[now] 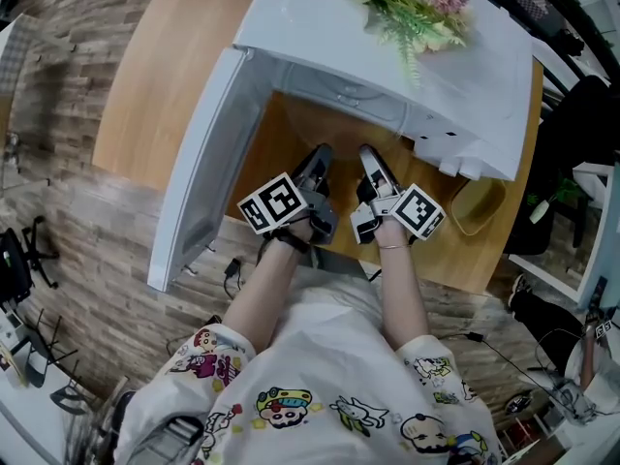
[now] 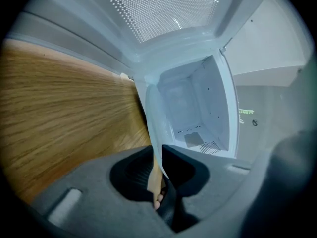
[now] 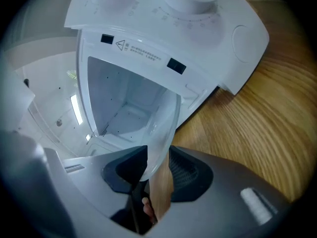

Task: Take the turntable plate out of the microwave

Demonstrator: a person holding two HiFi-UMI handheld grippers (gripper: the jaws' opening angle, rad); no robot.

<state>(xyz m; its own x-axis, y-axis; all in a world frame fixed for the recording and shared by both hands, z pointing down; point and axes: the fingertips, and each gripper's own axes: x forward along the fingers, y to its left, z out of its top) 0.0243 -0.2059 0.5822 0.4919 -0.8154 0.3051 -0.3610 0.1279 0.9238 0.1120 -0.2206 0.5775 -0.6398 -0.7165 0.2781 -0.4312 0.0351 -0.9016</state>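
Observation:
The clear glass turntable plate [image 2: 153,125] shows edge-on, level and just over the wooden table [image 1: 160,76], outside the white microwave [image 1: 320,32]. My left gripper [image 2: 157,158] is shut on its rim, rolled onto its side. In the right gripper view the plate's [image 3: 161,125] curved rim sits between the jaws of my right gripper [image 3: 158,158], which stand wide, with a strip of wood showing beside the glass. In the head view both grippers, left [image 1: 318,155] and right [image 1: 373,155], point into the open cavity mouth. There the plate itself is too clear to make out.
The microwave door [image 1: 208,163] hangs open to the left of my left gripper. Artificial flowers [image 1: 417,3] lie on top of the microwave. A yellowish dish [image 1: 477,206] sits on the table at the right. The empty cavity [image 2: 195,118] lies straight ahead.

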